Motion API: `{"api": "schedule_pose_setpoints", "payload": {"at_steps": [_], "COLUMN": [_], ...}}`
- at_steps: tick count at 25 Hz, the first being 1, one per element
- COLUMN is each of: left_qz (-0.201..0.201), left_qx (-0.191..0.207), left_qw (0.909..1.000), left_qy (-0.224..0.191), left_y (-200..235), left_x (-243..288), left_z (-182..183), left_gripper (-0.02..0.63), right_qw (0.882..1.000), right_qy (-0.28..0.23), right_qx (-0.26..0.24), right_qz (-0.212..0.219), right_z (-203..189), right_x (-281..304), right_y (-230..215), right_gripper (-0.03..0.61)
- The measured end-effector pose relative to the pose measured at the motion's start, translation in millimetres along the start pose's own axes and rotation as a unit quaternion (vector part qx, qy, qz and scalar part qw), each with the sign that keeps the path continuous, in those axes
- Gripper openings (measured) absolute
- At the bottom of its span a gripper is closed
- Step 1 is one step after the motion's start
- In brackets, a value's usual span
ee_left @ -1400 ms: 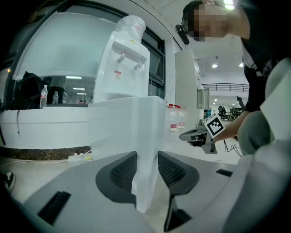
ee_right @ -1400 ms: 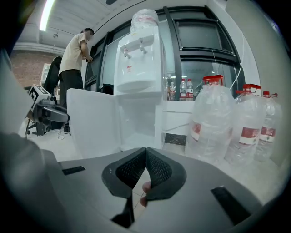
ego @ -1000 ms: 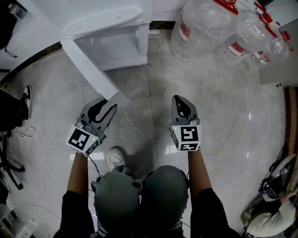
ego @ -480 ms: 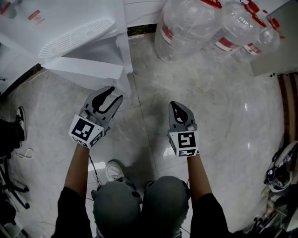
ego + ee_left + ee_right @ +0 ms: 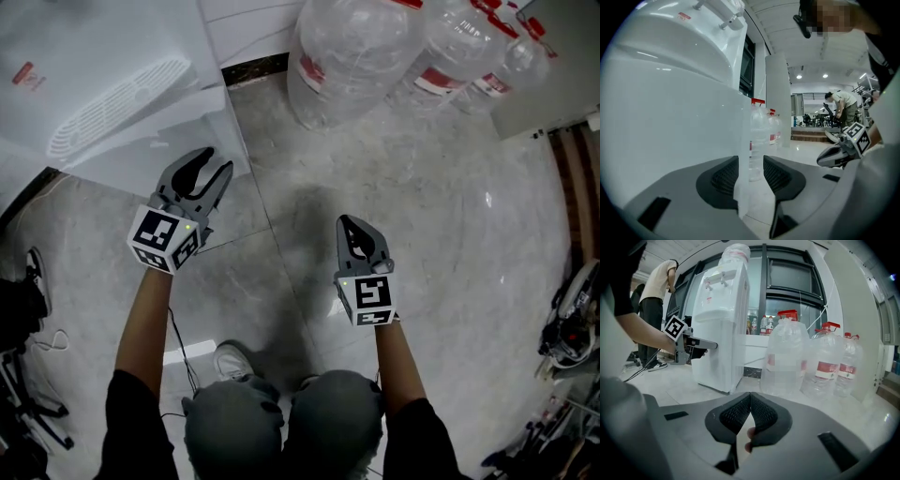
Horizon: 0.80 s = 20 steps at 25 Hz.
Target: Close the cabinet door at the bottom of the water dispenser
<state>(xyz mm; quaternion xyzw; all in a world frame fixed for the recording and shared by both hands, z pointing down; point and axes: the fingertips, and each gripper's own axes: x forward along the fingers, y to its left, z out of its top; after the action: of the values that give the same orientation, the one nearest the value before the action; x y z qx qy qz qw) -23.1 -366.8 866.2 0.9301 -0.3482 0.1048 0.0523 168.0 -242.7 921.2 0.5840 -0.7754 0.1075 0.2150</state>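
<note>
The white water dispenser [image 5: 112, 84] stands at the upper left of the head view. Its bottom cabinet door [image 5: 192, 141] lies nearly flush against the body. My left gripper [image 5: 211, 161] is at the door's free edge. In the left gripper view that white door [image 5: 670, 122] fills the left side, and its edge runs between the jaws of my left gripper [image 5: 751, 164], which are opening and do not squeeze it. My right gripper [image 5: 354, 225] hangs over the bare floor to the right, tips together and empty. Seen from my right gripper [image 5: 750, 399], the dispenser [image 5: 719, 333] has the left gripper [image 5: 701, 344] against it.
Several large clear water bottles [image 5: 356, 56] stand on the floor right of the dispenser, also in the right gripper view [image 5: 785, 357]. My shoe [image 5: 230, 356] and a thin cable [image 5: 178, 337] are on the marble floor below. A person [image 5: 656, 296] stands behind the dispenser.
The cabinet door has swung from standing out into the room to nearly flat against the dispenser. My left gripper went with it toward the dispenser. The right gripper sank slightly.
</note>
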Motion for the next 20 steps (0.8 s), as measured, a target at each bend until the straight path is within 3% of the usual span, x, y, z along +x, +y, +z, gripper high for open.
{"api": "schedule_pose_setpoints", "payload": {"at_steps": [6,10,14,20], "left_qz": [0.032,0.030,0.039,0.061], "left_qx": [-0.034,-0.030,-0.035,-0.032], "left_qw": [0.9989,0.9988,0.9986,0.9976], "left_qy": [0.007,0.023,0.008,0.006], "left_y": [34,30,25,8], "left_x": [17,19,11,-16], "left_z": [0,-5,3,20], "left_gripper": [0.171,0.177,0.177,0.060], "right_qw": [1.000,1.000,1.000,1.000], "right_qy": [0.003,0.000,-0.011,-0.019], "right_qx": [0.001,0.008,0.006,0.013], "right_qz": [-0.012,-0.016,-0.011,0.001], "right_z": [-5,-4,5,23], "right_x": [-5,-8,-10,-23], "right_y": [-6,-10,-7,3], "right_gripper": [0.012,0.012,0.012,0.012]}}
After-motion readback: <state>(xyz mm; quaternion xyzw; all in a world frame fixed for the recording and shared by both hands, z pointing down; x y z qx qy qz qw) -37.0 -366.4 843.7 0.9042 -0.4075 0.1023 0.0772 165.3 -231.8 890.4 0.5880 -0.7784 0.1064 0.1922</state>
